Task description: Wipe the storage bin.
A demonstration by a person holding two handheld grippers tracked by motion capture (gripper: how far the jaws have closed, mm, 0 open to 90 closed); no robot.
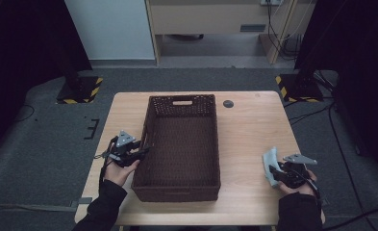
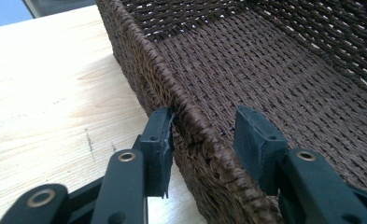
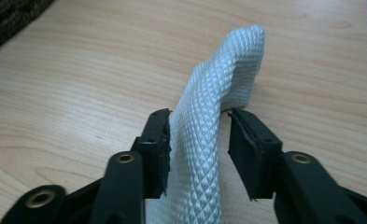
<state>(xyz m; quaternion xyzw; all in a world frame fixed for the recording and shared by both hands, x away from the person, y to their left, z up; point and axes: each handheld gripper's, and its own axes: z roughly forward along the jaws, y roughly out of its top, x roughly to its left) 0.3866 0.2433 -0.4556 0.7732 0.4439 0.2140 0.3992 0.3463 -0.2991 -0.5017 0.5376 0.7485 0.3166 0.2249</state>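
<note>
Your left gripper (image 2: 202, 135) jaws straddle the basket (image 1: 182, 144) wall, spread. Your right gripper (image 3: 197, 135) jaws flank the cloth (image 3: 214, 102), not clamped; lifting risks slippage.

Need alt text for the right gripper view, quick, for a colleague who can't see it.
The right gripper has its two black jaws around a pale blue, diamond-textured cloth standing folded on the light wooden table, one jaw touching it, the other slightly off. A dark woven basket corner sits top left.
</note>
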